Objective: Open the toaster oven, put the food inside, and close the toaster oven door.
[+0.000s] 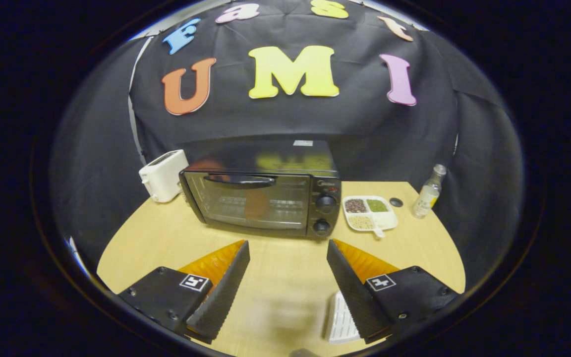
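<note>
"What does the gripper (288,253) look like?"

"It has two fingers (226,287). Each one is a long wedge with tiny ridges on its inner face."

"What is behind them?"

"Each finger sits on a flat block with small round screws. Each block has a little square sticker with a blocky pattern on it."

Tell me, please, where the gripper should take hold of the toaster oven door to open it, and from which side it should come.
Grip the dark bar handle along the top of the toaster oven door, coming from the front. The bar runs horizontally and appears to stand off the glass, so one finger could go above and one below. The gripper is open, short of the oven.
</note>
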Motion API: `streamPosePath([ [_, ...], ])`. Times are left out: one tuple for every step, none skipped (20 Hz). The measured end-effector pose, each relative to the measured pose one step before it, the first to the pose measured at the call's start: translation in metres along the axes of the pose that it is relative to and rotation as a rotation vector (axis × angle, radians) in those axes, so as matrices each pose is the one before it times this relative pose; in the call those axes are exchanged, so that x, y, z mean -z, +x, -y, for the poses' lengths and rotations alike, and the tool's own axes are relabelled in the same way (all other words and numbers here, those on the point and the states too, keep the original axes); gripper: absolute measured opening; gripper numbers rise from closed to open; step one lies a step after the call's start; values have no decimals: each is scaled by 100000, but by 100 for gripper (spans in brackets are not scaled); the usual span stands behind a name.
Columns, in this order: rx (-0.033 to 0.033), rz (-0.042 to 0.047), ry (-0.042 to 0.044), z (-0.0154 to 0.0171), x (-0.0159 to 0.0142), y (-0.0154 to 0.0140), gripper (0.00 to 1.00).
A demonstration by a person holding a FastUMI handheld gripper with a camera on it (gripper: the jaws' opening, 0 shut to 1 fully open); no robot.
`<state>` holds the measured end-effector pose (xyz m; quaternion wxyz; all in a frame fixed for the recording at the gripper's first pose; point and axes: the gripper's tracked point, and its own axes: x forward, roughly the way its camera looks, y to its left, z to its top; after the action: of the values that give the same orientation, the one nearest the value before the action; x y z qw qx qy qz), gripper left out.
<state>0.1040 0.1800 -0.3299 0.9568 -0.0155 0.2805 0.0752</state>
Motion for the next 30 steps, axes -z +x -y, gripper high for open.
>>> streamPosePath([
  [1715, 418, 596, 1016, 107, -1166, 100],
  [1809, 884, 243, 1231, -131, -1299, 100],
  [2602, 1464, -227, 1536, -501, -1327, 100],
  [2693, 1769, -11, 1673, -719, -1345, 100],
  [2090, 1877, 896, 1535, -780, -1348, 100],
  [1643, 2378, 1347, 1534, -1178, -1395, 100],
  [1789, 3017, 910, 1624, -1414, -1355, 100],
  [2355, 3812, -115, 1867, -1816, -1318, 100],
  [2289, 3990, -576, 1924, -1726, -1194, 100],
  [1870, 4072, -18, 1770, -1838, -1248, 100],
  [1393, 4253, 105, 1346, -1611, -1190, 100],
  [1273, 3644, -401, 1432, -1591, -950, 100],
  [858, 3352, -366, 1471, -1179, -903, 100],
  [-227, 2541, 460, 1073, -1189, -749, 100],
  [-1042, 2465, 896, 732, -977, -711, 100],
  [-947, 1798, 652, 851, -931, -607, 100],
  [-989, 1360, 865, 1035, -461, -434, 100],
  [-1178, 1292, 607, 854, -545, -434, 100],
  [-401, 1748, 127, 785, -757, -1071, 100],
  [-680, 2045, -616, 806, -733, -534, 100],
  [-726, 1838, -719, 676, -626, -329, 100],
  [-438, 2067, -511, 780, -636, -317, 100],
  [-686, 2199, -59, 443, -395, -127, 99],
  [-1191, 1287, -316, 343, -252, -306, 99],
  [-1265, 661, -110, 6, 340, 180, 99],
  [-1057, 437, 292, 34, 212, 62, 99],
  [-1165, -280, 517, 144, 465, 16, 99],
  [-979, -1106, 656, 98, 497, 66, 99],
  [-446, -908, 876, 307, 378, -60, 99],
  [-151, -769, 622, 266, 201, 93, 100],
])
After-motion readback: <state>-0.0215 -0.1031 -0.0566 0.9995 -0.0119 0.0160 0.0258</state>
